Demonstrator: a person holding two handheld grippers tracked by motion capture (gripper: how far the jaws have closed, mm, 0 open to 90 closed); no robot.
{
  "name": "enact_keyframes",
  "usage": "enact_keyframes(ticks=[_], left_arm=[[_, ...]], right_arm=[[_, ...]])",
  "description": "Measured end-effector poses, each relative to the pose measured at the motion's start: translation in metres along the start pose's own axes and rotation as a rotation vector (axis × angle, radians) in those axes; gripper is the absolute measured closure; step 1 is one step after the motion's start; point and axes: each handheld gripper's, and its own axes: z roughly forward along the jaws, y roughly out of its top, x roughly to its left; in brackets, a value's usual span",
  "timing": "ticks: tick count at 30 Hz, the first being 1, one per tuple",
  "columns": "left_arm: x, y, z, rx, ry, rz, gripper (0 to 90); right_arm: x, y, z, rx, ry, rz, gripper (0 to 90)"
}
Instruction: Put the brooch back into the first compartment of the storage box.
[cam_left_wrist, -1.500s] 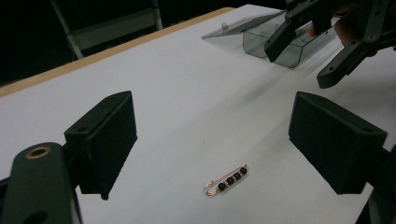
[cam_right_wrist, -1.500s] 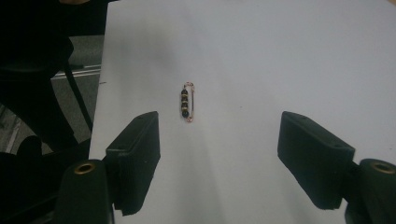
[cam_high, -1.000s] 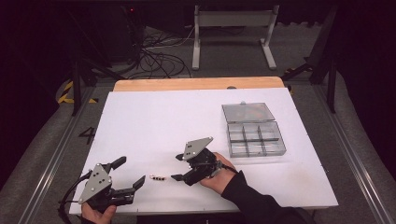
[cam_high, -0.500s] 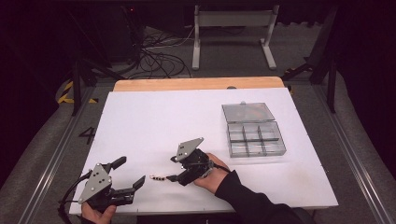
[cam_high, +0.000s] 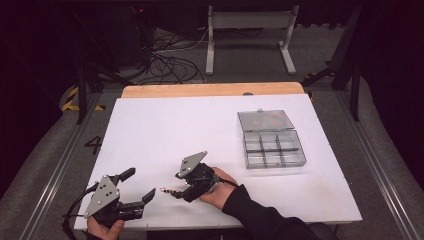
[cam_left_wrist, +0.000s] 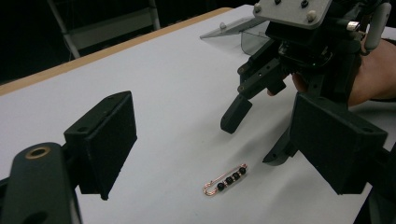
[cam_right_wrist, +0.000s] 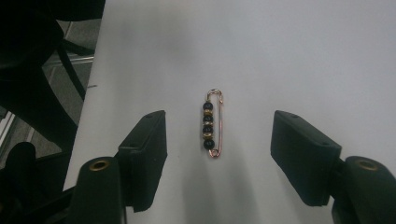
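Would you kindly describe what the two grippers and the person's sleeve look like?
Both the left gripper and the right gripper are black, with two blocky flat-faced jaws and brass-coloured pivot bushings. Each carries a grey three-cornered plate on top, fixed with screws. A black cable trails from the left one. The right forearm wears a dark sleeve.

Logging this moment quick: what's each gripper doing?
Left gripper: open, empty.
Right gripper: open, empty, jaws either side of the beaded pin.

High view looks down the table (cam_high: 210, 125); both gripper views closely share the beaded pin (cam_left_wrist: 225, 179).
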Motion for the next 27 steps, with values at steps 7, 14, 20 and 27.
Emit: enact_keyframes(ticks=[7,14,20,27], left_arm=[[0.000,0.000,0.001,0.009,-0.005,-0.001,16.2],[0.000,0.000,0.001,0.010,-0.007,-0.006,16.2],[0.000,-0.001,0.001,0.008,-0.007,-0.002,16.2],[0.000,-0.001,0.002,0.009,-0.009,-0.002,16.0]], right_arm=[[0.000,-0.001,0.010,0.000,0.012,0.014,40.7],[0.001,-0.001,0.019,0.005,0.015,0.004,43.2],[0.001,-0.001,0.022,0.015,0.011,-0.009,45.7],[0.001,-0.002,0.025,0.023,0.004,-0.035,54.6]])
